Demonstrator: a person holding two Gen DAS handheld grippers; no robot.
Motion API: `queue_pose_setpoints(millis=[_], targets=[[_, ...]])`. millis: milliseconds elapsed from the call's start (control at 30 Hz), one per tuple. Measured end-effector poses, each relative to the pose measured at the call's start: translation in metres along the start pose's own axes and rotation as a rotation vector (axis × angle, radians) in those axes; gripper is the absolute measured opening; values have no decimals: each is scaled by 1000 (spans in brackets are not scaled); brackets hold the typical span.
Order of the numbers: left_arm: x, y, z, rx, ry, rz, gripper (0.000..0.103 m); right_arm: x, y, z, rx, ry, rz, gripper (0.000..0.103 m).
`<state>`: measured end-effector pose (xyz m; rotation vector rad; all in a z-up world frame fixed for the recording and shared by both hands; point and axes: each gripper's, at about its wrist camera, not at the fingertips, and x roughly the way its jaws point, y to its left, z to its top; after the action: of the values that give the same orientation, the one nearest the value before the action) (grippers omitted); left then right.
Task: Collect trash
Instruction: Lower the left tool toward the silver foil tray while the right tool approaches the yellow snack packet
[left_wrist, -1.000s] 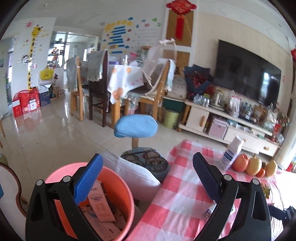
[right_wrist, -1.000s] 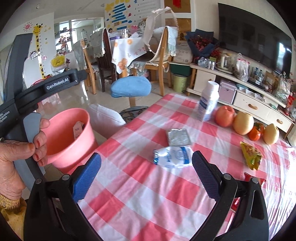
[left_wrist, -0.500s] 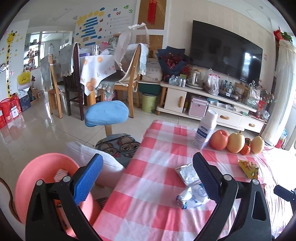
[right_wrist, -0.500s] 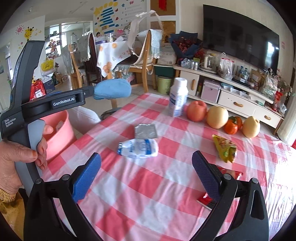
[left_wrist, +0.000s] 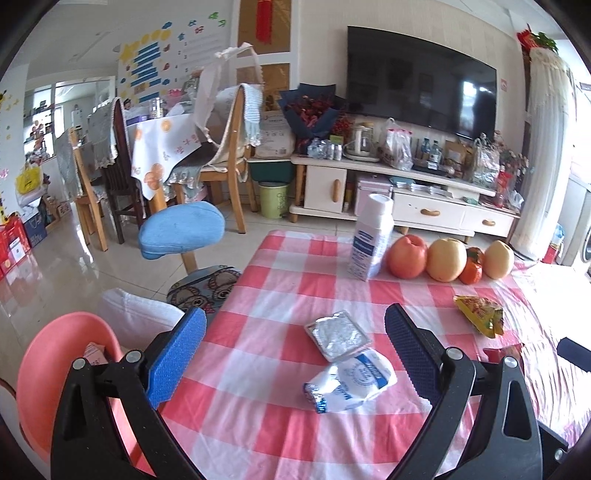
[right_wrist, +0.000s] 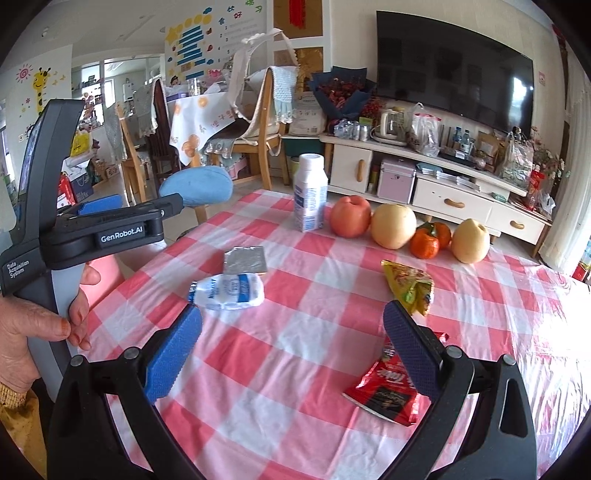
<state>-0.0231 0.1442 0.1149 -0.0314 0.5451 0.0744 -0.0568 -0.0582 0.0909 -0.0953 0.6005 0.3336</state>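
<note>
Hovering with both left tongs (left_wrist: 293, 354) and right tongs (right_wrist: 291, 349) wide apart and empty, risking the crumpled white wrapper (left_wrist: 351, 382) skidding across the slick bench (left_wrist: 258, 424) cloth.

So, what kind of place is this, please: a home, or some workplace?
Most likely the living and dining room of a home. A large television hangs above a low white cabinet, wooden dining chairs stand around a covered table, and fruit sits on the red checked tablecloth.

left tongs (left_wrist: 295, 354) agape | white wrapper (left_wrist: 351, 384) between | pink bucket (left_wrist: 44, 369) left
</note>
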Motion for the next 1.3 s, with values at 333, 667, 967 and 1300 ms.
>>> queue_pose_setpoints(millis=[333,667,967,1300], targets=[[8,-34,-8,81,35,-71,96,6,-22,-12,-43,6,-71,99],[49,-31,-18,24,209,-182,96,27,-79,-16,61,88,-100,99],[102,-28,-23,-34,335,-193,96,56,-130,-17,214,159,-70,99],[138,-37,-22,-32,389,-132,96,106,-161,-9,252,220,-32,99]])
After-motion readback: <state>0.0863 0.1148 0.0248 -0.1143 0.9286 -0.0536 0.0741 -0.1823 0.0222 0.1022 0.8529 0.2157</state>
